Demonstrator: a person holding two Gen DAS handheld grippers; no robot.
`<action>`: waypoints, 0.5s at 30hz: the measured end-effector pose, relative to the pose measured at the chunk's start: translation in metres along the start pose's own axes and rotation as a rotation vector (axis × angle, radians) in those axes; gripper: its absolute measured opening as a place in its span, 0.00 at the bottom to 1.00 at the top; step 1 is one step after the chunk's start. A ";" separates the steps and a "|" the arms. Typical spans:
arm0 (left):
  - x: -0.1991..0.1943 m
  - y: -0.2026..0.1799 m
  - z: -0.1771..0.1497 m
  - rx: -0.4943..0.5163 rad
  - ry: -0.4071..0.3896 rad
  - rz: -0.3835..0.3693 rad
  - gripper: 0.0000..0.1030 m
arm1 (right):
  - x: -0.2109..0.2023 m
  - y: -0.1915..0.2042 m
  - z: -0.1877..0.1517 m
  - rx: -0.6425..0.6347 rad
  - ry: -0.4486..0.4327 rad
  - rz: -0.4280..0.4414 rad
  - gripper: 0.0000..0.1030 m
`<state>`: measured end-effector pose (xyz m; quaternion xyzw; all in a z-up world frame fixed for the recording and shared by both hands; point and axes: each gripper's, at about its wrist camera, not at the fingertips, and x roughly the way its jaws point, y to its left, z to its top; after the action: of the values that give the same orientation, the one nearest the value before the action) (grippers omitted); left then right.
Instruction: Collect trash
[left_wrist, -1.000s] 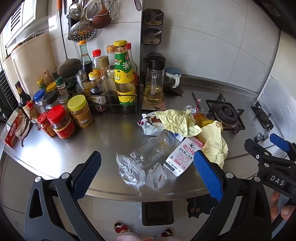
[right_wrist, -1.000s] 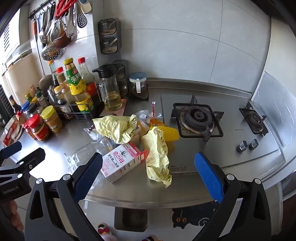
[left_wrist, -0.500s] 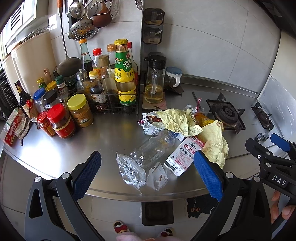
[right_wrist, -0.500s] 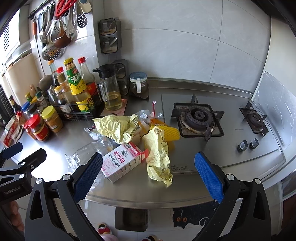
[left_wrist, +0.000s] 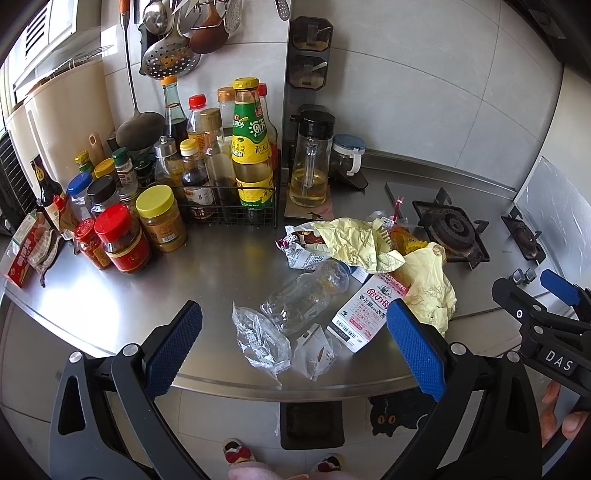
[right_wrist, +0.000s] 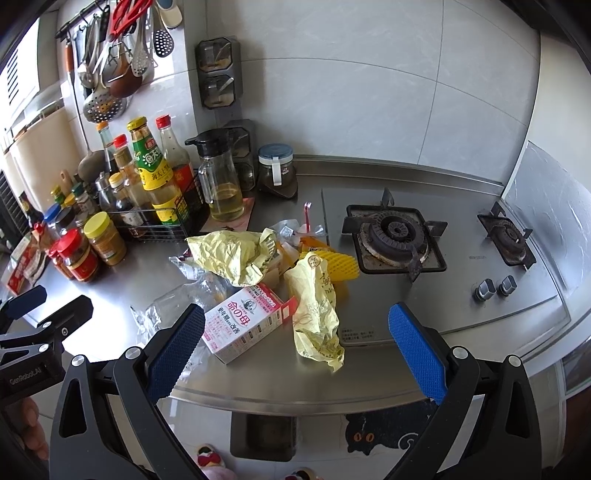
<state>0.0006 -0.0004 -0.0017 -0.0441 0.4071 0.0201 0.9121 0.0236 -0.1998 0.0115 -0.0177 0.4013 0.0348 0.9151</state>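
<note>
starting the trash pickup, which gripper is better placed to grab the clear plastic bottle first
Left. The left gripper is open and the clear plastic bottle lies between its fingers' line; the right gripper faces the pink box instead.

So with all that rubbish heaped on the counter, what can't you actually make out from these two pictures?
- Right wrist view: most of the clear plastic bottle, behind the pink box and a gripper finger.
- Both views: whatever lies under the crumpled yellow paper.
- Left wrist view: the far burner, small and squeezed at the fisheye edge.
- Both views: small print on the clear wrappers, too fine to read.
</note>
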 end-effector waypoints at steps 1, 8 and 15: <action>-0.001 0.000 0.000 0.001 -0.001 0.001 0.92 | 0.000 0.000 0.000 0.001 0.000 0.001 0.97; -0.002 0.000 0.001 0.000 -0.002 0.002 0.92 | -0.001 0.000 0.000 0.000 0.000 0.001 0.97; -0.003 0.001 0.001 0.002 -0.002 0.003 0.92 | -0.003 0.001 0.000 -0.002 -0.001 -0.003 0.97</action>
<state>-0.0009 0.0005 0.0017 -0.0425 0.4063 0.0212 0.9125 0.0221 -0.1992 0.0135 -0.0190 0.4006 0.0338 0.9154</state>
